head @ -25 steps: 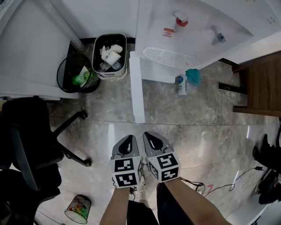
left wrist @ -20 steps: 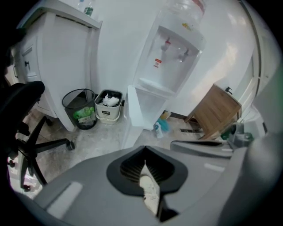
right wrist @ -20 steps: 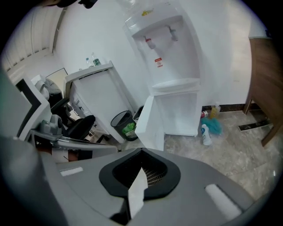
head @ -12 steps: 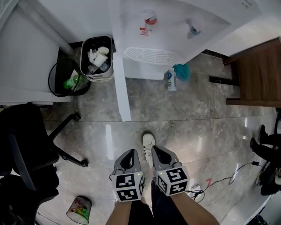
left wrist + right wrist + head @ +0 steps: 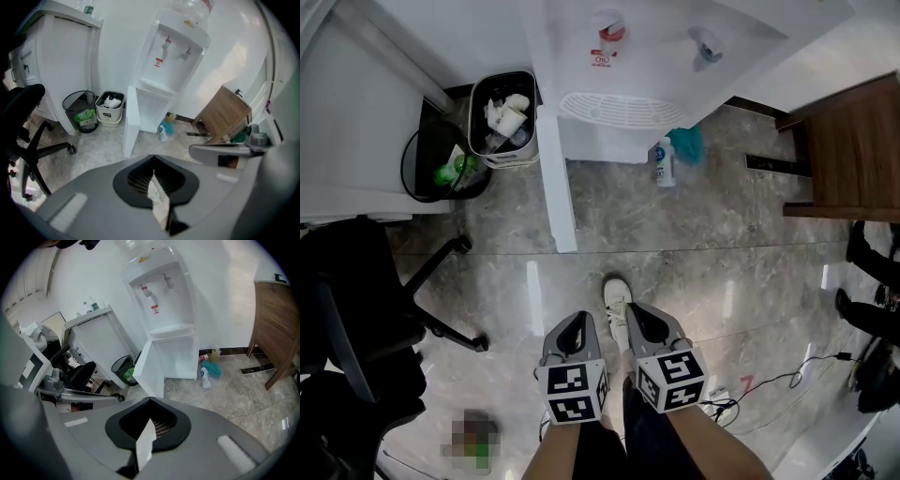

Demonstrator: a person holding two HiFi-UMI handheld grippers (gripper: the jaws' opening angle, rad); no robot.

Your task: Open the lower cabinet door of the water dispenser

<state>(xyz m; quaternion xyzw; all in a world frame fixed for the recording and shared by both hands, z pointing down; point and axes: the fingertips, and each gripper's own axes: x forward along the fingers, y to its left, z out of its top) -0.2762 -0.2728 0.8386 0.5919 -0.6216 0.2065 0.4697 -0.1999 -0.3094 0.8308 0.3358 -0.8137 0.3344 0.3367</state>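
Observation:
The white water dispenser (image 5: 656,56) stands at the top of the head view, with a red tap and a blue tap over a drip grille (image 5: 623,110). Its lower cabinet door (image 5: 555,178) is swung wide open to the left, edge-on to me. The open door (image 5: 131,119) and the bare white cabinet inside also show in both gripper views, the door (image 5: 150,371) angled left. My left gripper (image 5: 573,335) and right gripper (image 5: 643,325) hang side by side over the floor, well short of the door. Both are shut with nothing in them, as the left gripper (image 5: 153,172) and right gripper (image 5: 150,420) views confirm.
A white waste bin (image 5: 502,117) and a black wire bin (image 5: 441,161) stand left of the door. A black office chair (image 5: 356,319) fills the left. A spray bottle (image 5: 664,161) and teal cloth (image 5: 686,145) lie by the dispenser. Wooden furniture (image 5: 848,155) and cables (image 5: 787,375) are on the right.
Both grippers drew back from the dispenser toward me during the first half second, then held still. A white shoe came into view ahead of them. The door stays open throughout.

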